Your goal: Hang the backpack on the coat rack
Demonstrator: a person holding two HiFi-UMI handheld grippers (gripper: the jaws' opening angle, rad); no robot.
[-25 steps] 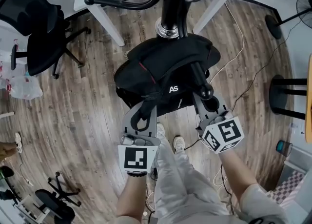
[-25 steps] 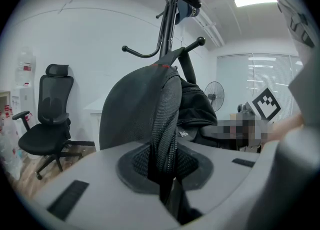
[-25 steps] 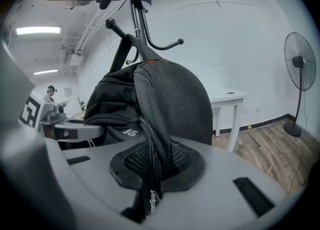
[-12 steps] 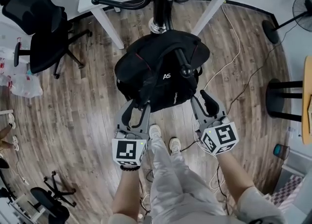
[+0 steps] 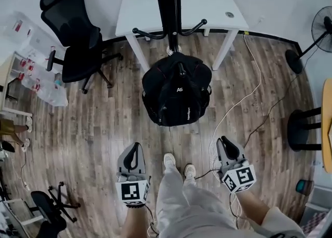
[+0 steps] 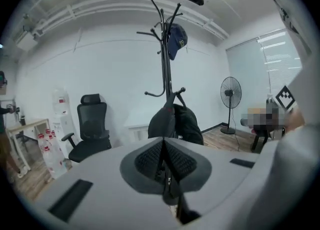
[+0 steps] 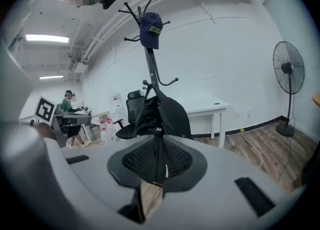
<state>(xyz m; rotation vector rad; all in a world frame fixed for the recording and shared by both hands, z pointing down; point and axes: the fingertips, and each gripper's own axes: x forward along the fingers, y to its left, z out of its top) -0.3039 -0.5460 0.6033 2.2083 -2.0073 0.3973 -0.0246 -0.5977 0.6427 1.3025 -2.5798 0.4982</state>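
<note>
A black backpack (image 5: pixel 176 94) hangs from a low hook of the black coat rack (image 5: pixel 165 3), clear of the floor. It shows ahead in the left gripper view (image 6: pixel 182 124) and the right gripper view (image 7: pixel 162 113). My left gripper (image 5: pixel 135 148) is held back near my left leg, well short of the backpack, shut and empty (image 6: pixel 165 159). Level with it on the other side, my right gripper (image 5: pixel 225 142) is also apart from the backpack. Its jaws are closing, with a thin gap and nothing between them (image 7: pixel 156 159). A blue cap (image 7: pixel 150 29) hangs at the rack's top.
A white table (image 5: pixel 207 9) stands behind the rack. A black office chair (image 5: pixel 78 40) is at the left, a standing fan (image 5: pixel 324 19) at the far right. White and black cables (image 5: pixel 249 97) run over the wood floor. My shoes (image 5: pixel 176 160) are between the grippers.
Both grippers let go of the backpack and drew back toward my body. The backpack stays hanging on the rack hook. The head view has pulled back from the rack.
</note>
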